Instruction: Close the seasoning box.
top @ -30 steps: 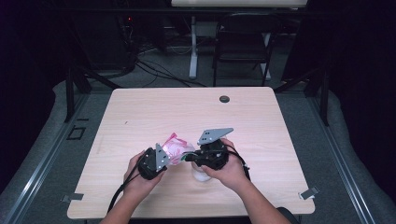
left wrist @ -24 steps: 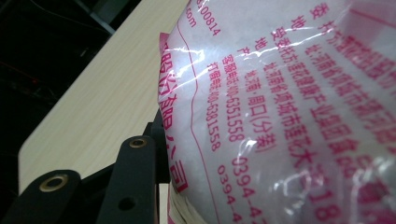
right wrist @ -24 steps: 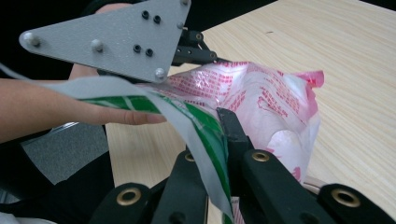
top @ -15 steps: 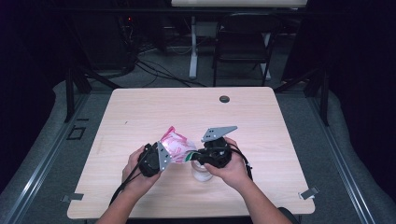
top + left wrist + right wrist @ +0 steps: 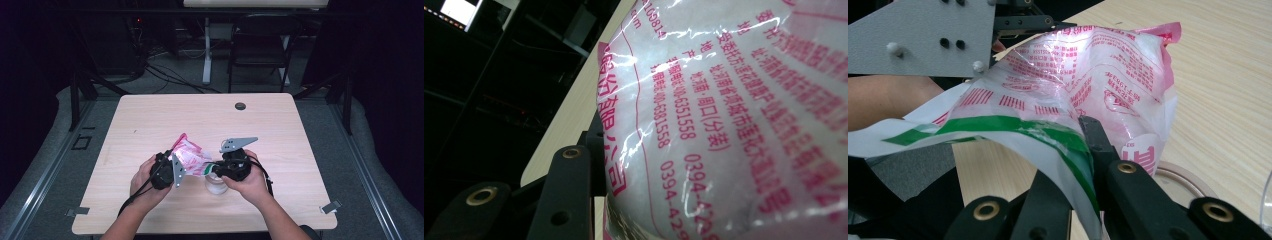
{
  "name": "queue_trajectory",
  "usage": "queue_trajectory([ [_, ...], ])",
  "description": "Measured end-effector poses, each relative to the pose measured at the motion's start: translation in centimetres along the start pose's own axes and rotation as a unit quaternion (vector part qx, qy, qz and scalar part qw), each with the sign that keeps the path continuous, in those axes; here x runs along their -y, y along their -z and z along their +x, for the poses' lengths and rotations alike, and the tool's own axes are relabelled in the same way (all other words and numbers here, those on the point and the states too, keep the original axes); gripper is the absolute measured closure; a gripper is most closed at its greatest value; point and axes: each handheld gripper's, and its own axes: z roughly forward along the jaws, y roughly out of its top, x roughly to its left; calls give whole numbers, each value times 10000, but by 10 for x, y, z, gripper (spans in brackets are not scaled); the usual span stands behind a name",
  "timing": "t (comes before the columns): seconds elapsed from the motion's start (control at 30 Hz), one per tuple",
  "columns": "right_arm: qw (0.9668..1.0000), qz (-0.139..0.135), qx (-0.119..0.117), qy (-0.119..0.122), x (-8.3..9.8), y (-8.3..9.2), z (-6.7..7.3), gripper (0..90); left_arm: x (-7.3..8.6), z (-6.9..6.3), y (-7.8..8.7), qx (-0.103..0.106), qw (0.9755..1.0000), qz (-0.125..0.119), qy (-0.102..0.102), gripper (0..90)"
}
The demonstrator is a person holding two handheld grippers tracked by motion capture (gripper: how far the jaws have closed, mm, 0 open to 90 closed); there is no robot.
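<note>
Both hands hold their grippers close together, left gripper (image 5: 176, 161) half-open, right gripper (image 5: 216, 167) fingers clamped.

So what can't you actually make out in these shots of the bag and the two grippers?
- Left gripper, left gripper view: the plastic bag hides one of its fingers, so the grip is unclear.
- Bag's contents: a white mass behind glare; what it is stays unclear.
- Clear container, high view: the right gripper and hand overlap it; too small to identify.
- Round rim, right gripper view: partly hidden by the bag and fingers.
</note>
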Motion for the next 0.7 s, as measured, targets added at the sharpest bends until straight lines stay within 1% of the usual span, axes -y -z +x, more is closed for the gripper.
queue_trajectory([
  [0.03,10000,2,-5,-6,1,0,0,900,-1,0,0,-18,10000,-6,-45,605],
  [0.07,10000,-12,16,-16,2,1,-1,900,-2,1,1,-36,9999,50,-157,605],
  [0.17,9999,-37,40,-88,4,2,-2,900,-4,0,1,-76,9996,49,-256,606],
  [0.2,9999,-33,41,-95,4,2,-2,900,-5,1,2,-113,9992,103,-371,606],
  [0.27,9999,-49,57,-122,6,3,-3,900,-6,0,3,-162,9989,88,-423,606],
  [0.37,9998,-39,60,-195,8,3,-3,900,-7,-1,3,-244,9981,111,-558,606],
  [0.47,9998,-24,75,-204,10,2,-4,900,-8,-2,4,-339,9971,112,-678,606],
  [0.53,9996,-30,81,-253,11,2,-5,900,-9,-3,3,-361,9967,104,-716,606],
  [0.6,9997,-15,85,-245,12,3,-6,900,-10,-3,3,-362,9964,116,-753,606],
  [0.7,9995,-26,91,-318,14,3,-7,900,-11,-4,3,-394,9958,116,-816,606],
])
